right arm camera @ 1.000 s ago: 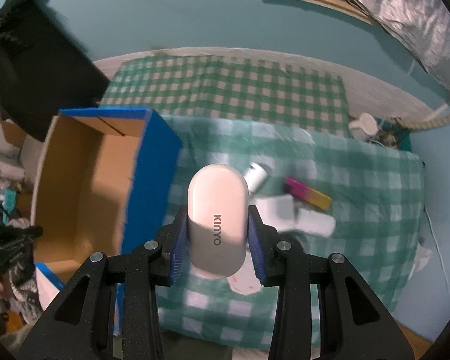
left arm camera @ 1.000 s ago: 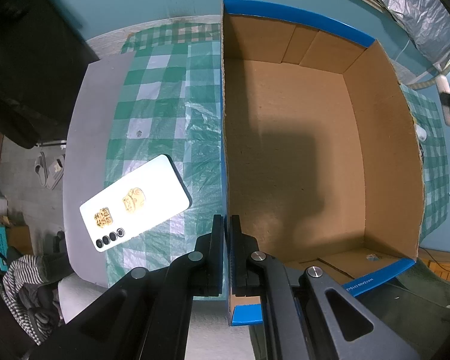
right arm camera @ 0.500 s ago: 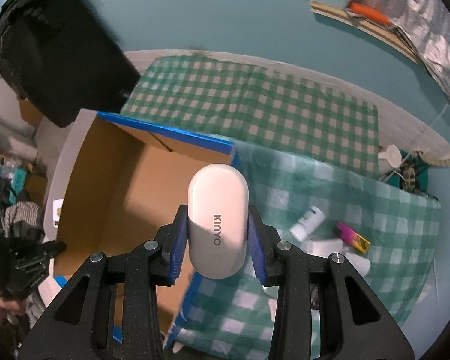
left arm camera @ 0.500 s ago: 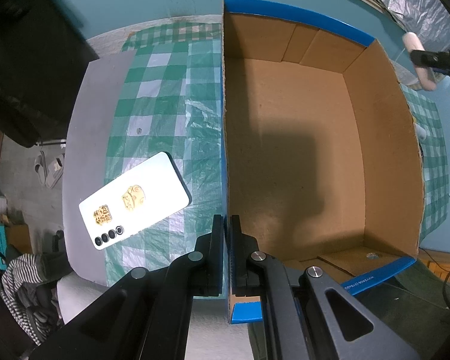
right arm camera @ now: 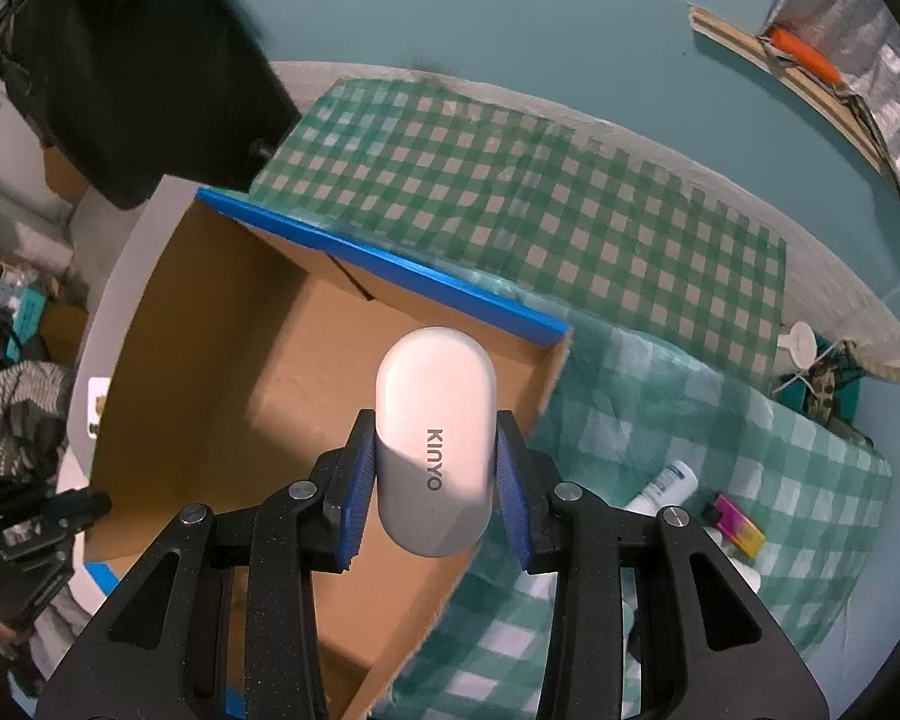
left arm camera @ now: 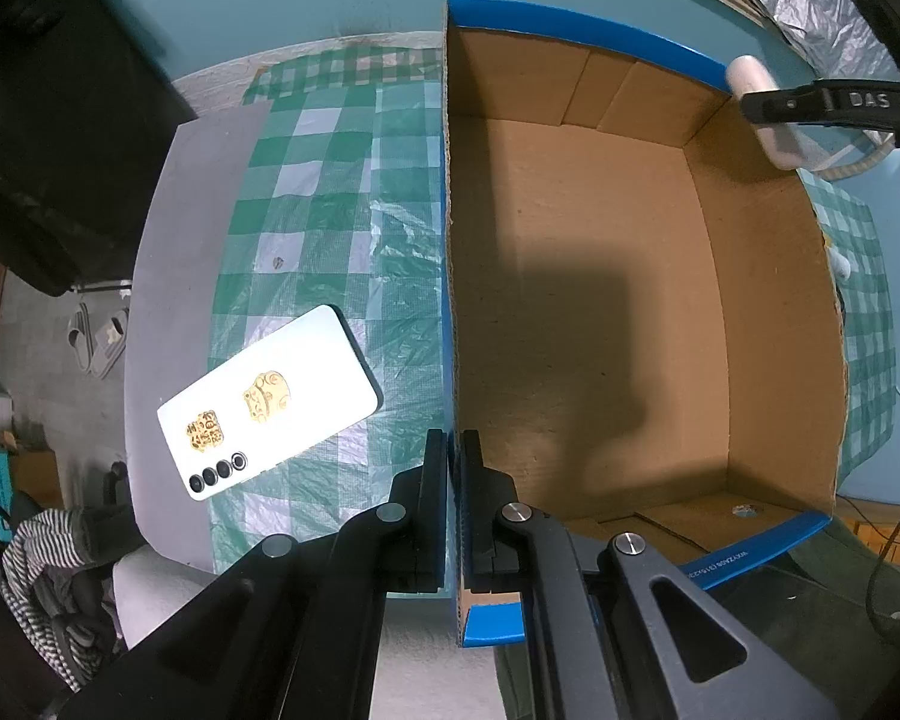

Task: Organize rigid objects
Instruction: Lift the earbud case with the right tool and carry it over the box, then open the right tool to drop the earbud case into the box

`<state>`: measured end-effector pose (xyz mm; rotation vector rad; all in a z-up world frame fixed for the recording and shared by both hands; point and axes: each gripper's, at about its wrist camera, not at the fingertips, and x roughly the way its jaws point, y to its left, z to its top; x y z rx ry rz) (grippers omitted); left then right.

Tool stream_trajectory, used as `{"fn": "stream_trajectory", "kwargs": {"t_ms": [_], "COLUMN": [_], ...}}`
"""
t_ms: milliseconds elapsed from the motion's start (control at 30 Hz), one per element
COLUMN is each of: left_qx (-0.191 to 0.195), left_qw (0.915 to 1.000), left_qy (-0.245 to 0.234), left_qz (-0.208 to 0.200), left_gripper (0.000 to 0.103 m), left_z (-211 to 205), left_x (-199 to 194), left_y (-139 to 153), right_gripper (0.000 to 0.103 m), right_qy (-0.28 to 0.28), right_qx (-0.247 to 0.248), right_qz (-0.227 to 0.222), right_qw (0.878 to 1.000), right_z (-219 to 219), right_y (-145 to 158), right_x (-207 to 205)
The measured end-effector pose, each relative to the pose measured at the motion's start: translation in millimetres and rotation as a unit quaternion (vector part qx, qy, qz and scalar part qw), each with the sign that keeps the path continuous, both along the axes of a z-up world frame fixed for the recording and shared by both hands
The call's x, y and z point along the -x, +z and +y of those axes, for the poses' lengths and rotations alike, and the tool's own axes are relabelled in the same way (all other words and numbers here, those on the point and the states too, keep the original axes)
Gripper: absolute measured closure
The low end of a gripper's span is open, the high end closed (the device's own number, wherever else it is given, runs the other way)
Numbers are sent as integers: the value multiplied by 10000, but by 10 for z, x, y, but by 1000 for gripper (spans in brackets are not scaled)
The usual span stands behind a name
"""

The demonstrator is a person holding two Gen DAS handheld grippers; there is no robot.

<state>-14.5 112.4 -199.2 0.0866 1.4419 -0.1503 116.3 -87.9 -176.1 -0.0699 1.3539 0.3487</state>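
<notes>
A white phone (left arm camera: 268,402) is lying face down on the green checked tablecloth (left arm camera: 330,228) just beside the cardboard box (left arm camera: 768,324), its gold stickers and row of camera lenses showing. Off the far side of the box, a small white tube (right arm camera: 663,483) and a pink-and-yellow lighter (right arm camera: 737,525) are sitting on the cloth near each other, partly hidden behind the gripper arm. A pair of sandals (left arm camera: 97,339) is resting on the floor below the table edge, and a striped garment (left arm camera: 48,576) is bunched up nearby.

The box is standing open, brown inside with blue-taped rims, and its floor is lying bare — only a shadow falling across it. Its tall near wall is standing between the phone and the inside.

The left gripper (left arm camera: 455,450) is pinching that wall, jaws closed tight on the cardboard edge.

The right gripper (right arm camera: 435,474) is gripping a white pill-shaped case (right arm camera: 432,438) — smooth, glossy, rounded at both ends, with "KINYO" printed in grey along its side. The blue pads are pressing on its two flanks, and the case is hanging over the box's right-hand corner, above the rim.
</notes>
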Motion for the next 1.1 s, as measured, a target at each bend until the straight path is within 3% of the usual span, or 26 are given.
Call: {"fn": "stream_trajectory", "kwargs": {"t_ms": [433,567,633,1100], "left_qx": [-17,-20,-25,-12], "left_qw": [10000,10000,10000,10000], "left_qy": [2,-5,-8,-1], "left_qz": [-9,-9,-15,-24], "left_gripper": [100,100,100,100], "left_z": [8,5,7,17], "left_x": [0,-4,-5,-11], "left_y": [-2,-4,-4,7], "right_gripper": [66,50,47,43], "right_qy": [-3,-30,-11,-106], "right_qx": [38,-8,-13,-31], "right_qz": [105,6,-87,-252], "right_qw": [9999,10000,10000,9996], "right_z": [59,41,35,-136], "right_y": [-94,10,80,405], "right_x": [-45,-29,-7,148]}}
